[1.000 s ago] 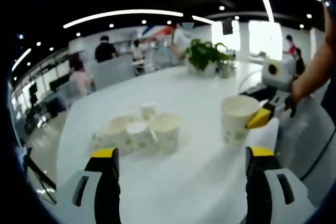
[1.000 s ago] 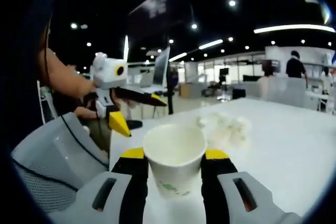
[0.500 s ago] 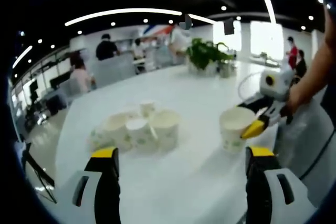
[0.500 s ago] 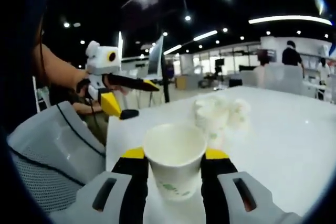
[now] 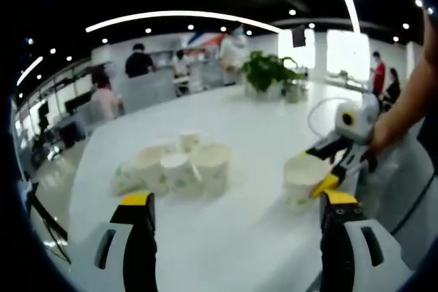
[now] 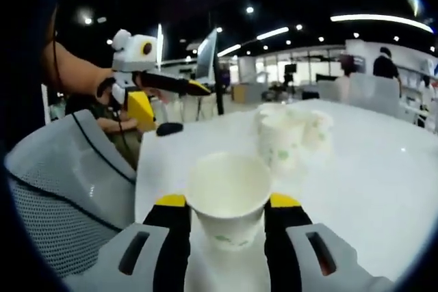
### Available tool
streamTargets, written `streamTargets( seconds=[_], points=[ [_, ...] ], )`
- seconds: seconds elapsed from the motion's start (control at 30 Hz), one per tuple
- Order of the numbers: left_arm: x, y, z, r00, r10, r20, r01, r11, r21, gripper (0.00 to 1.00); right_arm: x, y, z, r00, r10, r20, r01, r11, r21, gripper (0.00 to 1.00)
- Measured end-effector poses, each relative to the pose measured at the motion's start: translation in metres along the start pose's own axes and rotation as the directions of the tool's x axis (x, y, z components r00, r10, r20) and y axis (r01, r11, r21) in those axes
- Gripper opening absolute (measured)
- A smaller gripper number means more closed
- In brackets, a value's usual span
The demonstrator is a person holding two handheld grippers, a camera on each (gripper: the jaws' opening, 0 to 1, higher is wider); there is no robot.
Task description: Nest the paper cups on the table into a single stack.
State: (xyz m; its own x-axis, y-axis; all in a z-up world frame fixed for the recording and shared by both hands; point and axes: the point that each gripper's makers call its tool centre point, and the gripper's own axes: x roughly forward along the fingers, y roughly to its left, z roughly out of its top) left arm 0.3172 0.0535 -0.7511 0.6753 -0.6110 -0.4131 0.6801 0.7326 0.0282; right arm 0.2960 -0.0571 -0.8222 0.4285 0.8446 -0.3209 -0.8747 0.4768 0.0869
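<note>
My left gripper view looks from the near edge of the bench point(image 5: 226, 237) across to its far edge, low above the surface. My right gripper view looks close along the bench from one side edge. Both views share the group of cups point(image 5: 174, 169) point(image 6: 291, 135) and the held cup point(image 5: 302, 179) point(image 6: 229, 200).

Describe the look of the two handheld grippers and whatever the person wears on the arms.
Each gripper has black fingers capped with yellow pads, set in pale grey housings with dark slots. In the right gripper view the left gripper shows a white body with a yellow-ringed round part, a yellow wedge and a dark cable. The right gripper looks the same, with a pale looping cable. The forearms are bare; no sleeves show.
</note>
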Motion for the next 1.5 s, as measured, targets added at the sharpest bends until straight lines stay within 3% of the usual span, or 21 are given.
streamTargets(
  seconds=[0.07, 0.13, 0.17, 0.23, 0.47, 0.67, 0.83, 0.9, 1.0, 1.1, 1.27, 1.5],
  points=[
    [0.0, 0.0, -0.001, 1.0, 0.0, 0.0, 0.0, 1.0, -0.002, 0.99, 0.0, 0.002, -0.003, 1.0, 0.005, -0.022, -0.005, 1.0, 0.003, 0.43],
    [0.0, -0.001, -0.001, 1.0, -0.002, 0.002, 0.002, 1.0, -0.004, 0.99, 0.0, -0.001, -0.009, 0.998, -0.011, -0.06, 0.011, 1.0, 0.006, 0.59],
    [0.0, -0.001, -0.001, 1.0, -0.001, 0.001, 0.001, 1.0, -0.004, 0.99, 0.0, 0.0, -0.006, 0.999, -0.009, -0.052, 0.009, 1.0, 0.015, 0.7],
    [0.0, -0.001, -0.001, 1.0, -0.001, 0.002, 0.001, 1.0, -0.005, 0.99, -0.005, 0.0, 0.004, 1.0, -0.004, -0.022, 0.004, 1.0, 0.028, 0.78],
    [-0.002, 0.0, 0.001, 1.0, 0.007, 0.02, -0.007, 1.0, -0.015, 0.99, -0.035, -0.022, 0.028, 0.999, -0.031, -0.024, 0.032, 0.999, 0.02, 0.87],
    [-0.001, 0.002, 0.01, 0.998, 0.02, 0.061, -0.019, 1.0, -0.016, 0.99, -0.068, -0.071, 0.052, 0.99, -0.138, 0.003, 0.138, 0.987, 0.082, 0.96],
    [-0.001, 0.007, 0.016, 0.997, 0.028, 0.078, -0.025, 0.999, -0.035, 0.99, -0.096, -0.108, 0.074, 0.964, -0.263, 0.036, 0.261, 0.964, 0.058, 0.98],
    [-0.002, 0.01, 0.017, 0.996, 0.034, 0.084, -0.031, 0.999, -0.036, 0.99, -0.111, -0.127, 0.078, 0.941, -0.336, 0.036, 0.335, 0.941, 0.046, 0.98],
    [-0.007, 0.021, 0.021, 0.994, 0.057, 0.095, -0.053, 0.998, -0.045, 0.99, -0.128, -0.137, 0.087, 0.927, -0.371, 0.061, 0.366, 0.927, 0.074, 1.0],
    [-0.012, 0.032, 0.024, 0.992, 0.074, 0.104, -0.069, 0.996, -0.052, 0.99, -0.14, -0.141, 0.082, 0.915, -0.401, 0.051, 0.398, 0.915, 0.062, 1.0],
    [-0.019, 0.044, 0.022, 0.991, 0.092, 0.093, -0.086, 0.994, -0.063, 0.99, -0.149, -0.132, 0.07, 0.914, -0.405, 0.025, 0.404, 0.914, 0.041, 1.0],
    [-0.022, 0.045, 0.017, 0.992, 0.088, 0.09, -0.081, 0.994, -0.072, 0.99, -0.152, -0.103, 0.064, 0.943, -0.332, 0.014, 0.332, 0.943, -0.01, 1.0]
  ],
)
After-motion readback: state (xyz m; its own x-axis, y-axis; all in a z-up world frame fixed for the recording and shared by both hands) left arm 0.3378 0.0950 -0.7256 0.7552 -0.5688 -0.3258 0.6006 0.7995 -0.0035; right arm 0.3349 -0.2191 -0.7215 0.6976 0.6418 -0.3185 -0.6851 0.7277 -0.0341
